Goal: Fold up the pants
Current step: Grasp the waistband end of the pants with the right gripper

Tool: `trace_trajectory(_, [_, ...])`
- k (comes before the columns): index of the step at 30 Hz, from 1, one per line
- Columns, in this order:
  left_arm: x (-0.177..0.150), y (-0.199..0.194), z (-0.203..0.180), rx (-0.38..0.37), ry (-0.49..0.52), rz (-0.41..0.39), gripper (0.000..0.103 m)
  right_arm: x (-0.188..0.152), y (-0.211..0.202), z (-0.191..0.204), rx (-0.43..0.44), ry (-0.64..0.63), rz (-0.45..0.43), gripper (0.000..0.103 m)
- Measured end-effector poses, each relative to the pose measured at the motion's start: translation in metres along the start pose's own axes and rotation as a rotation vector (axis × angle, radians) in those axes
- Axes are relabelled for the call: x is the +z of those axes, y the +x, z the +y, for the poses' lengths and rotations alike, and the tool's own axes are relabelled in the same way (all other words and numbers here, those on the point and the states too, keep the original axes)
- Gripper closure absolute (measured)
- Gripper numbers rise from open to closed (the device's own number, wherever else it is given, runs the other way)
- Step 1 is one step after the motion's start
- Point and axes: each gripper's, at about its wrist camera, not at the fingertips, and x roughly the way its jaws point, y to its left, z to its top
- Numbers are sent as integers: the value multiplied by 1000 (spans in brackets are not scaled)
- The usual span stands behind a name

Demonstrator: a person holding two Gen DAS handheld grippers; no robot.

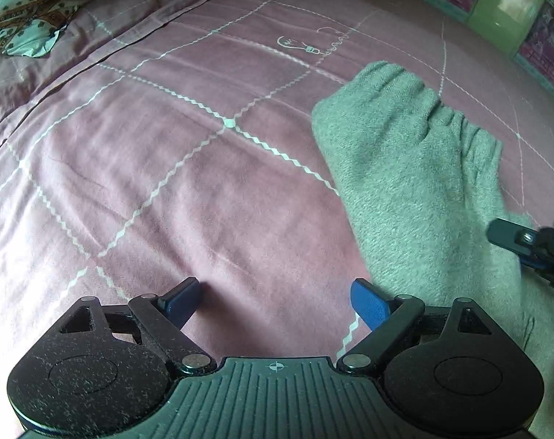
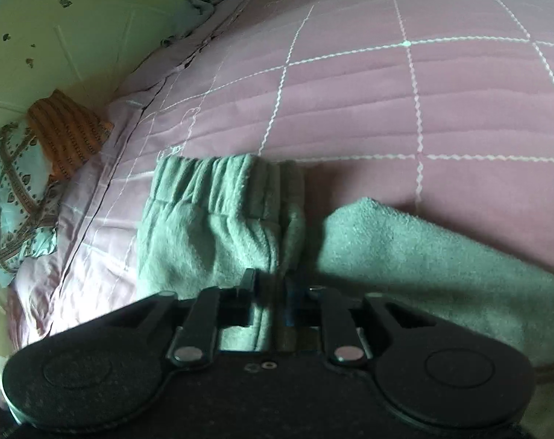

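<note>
The grey-green fleece pants [image 1: 415,168] lie partly folded on the mauve bedspread with white grid lines [image 1: 167,168]. The left claw [image 1: 277,305] hovers wide apart, empty, just beside the fabric. The right claw [image 2: 273,292] is clamped tight on a fold of the pants near the elastic waistband [image 2: 218,172].

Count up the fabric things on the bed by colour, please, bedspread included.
Pink: 1, the checked bedspread
Grey-green: 1, the pants, with the right gripper jaws shut on the fabric; the left gripper jaws are open and hold nothing
Light blue patterned: 1, the cloth at the bed's edge
Orange striped: 1, the cloth beside it
Total: 4
</note>
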Motion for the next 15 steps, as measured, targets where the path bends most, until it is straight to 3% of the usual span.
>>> trace_trajectory(2, [1,-2,0,-1,3,-2,14,-6,-11,10,-15,-54,-36,93])
trace_trajectory(6, [-4,-17,0,-47,-10,-5,14,-26,-73,28,-3,-117,-171,95])
trace_trajectory(8, [-9,-28,-8,-77,22,-17,14,-47,-116,38,-23,-180,-255,98])
trace_trajectory(9, [-13,-36,-15,-95,48,-28,14,-59,-137,38,-31,-185,-286,103])
trace_trajectory(11, [-22,-48,-33,-121,108,-43,14,-82,-181,28,-57,-155,-355,103])
trace_trajectory(14, [-40,-50,-59,-136,170,-20,14,-129,-216,-2,-124,-104,-352,101])
trace_trajectory(15, [-46,-49,-65,-122,173,-15,14,-142,-215,-17,-156,-84,-322,94])
